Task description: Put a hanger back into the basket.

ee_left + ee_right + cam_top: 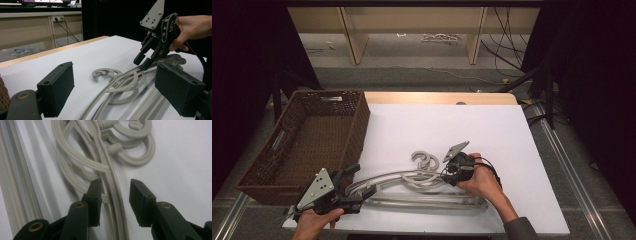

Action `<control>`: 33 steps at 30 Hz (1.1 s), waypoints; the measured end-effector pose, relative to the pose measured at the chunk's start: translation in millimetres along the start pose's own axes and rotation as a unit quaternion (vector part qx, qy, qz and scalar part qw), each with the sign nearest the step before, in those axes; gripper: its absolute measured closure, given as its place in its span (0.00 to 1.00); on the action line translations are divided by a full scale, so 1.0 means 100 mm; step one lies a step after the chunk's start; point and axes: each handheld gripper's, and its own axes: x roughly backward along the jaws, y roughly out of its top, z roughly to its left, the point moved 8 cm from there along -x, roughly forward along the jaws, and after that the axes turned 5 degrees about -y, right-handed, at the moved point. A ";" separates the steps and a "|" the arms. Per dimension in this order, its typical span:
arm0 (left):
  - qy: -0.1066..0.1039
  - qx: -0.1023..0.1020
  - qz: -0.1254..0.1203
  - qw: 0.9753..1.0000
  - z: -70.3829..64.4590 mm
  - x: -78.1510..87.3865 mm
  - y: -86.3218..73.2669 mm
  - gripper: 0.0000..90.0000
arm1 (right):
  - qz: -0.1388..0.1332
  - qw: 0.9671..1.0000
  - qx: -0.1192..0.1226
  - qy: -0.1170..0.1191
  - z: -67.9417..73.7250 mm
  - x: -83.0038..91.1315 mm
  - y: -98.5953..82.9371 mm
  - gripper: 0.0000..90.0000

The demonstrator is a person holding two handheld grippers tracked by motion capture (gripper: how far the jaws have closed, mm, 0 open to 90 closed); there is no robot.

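Grey plastic hangers (412,182) lie tangled on the white table (492,130), hooks (424,161) toward the table's middle, long bars along the near edge, just right of the brown wicker basket (307,140) at the table's left end; right gripper (113,191) is down over the hanger arms near the hooks, jaws spread, one grey arm (115,195) running up between them, pads not pressed on it. Left gripper (357,187) sits low at the hangers' left end beside the basket's near corner; jaws wide apart, nothing pinched, the hangers lying ahead between the two pads (56,87) in the left gripper view.
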 end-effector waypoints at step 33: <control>0.001 0.006 0.009 1.000 0.01 0.00 -0.01 0.17 | 0.013 0.996 0.083 0.004 0.01 -0.06 0.10 0.89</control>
